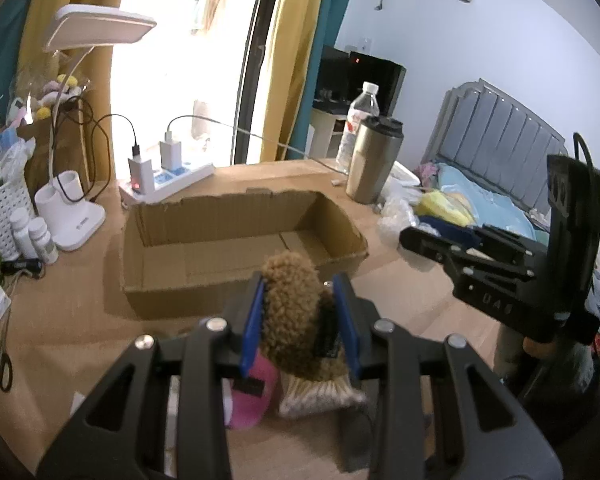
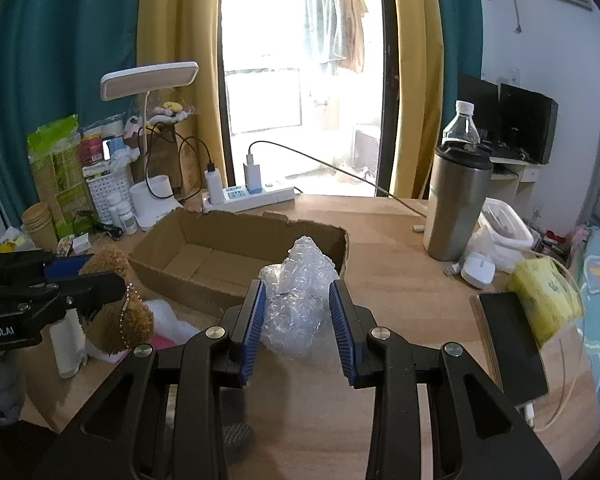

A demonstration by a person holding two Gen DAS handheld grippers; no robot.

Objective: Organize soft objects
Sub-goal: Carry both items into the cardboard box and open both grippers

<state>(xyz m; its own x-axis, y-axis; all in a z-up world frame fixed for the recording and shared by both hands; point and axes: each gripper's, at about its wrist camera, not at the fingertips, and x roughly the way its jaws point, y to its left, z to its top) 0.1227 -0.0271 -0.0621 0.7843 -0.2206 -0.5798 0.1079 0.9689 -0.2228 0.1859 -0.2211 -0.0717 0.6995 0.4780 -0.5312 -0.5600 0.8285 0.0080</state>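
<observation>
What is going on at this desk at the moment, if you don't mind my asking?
A person is sorting soft things with a pair of handheld tongs. The left tongs are shut on a brown plush toy, held just in front of the open cardboard box. The right tongs straddle a wad of bubble wrap, though the wrap looks uncompressed, so I can't tell whether they grip it. Nothing is visible inside the box.

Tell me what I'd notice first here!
Probably the curly brown plush toy, squeezed between the left gripper fingers just in front of the empty cardboard box. Next, the crinkly bubble wrap between the right gripper fingers, near the box's right end.
</observation>
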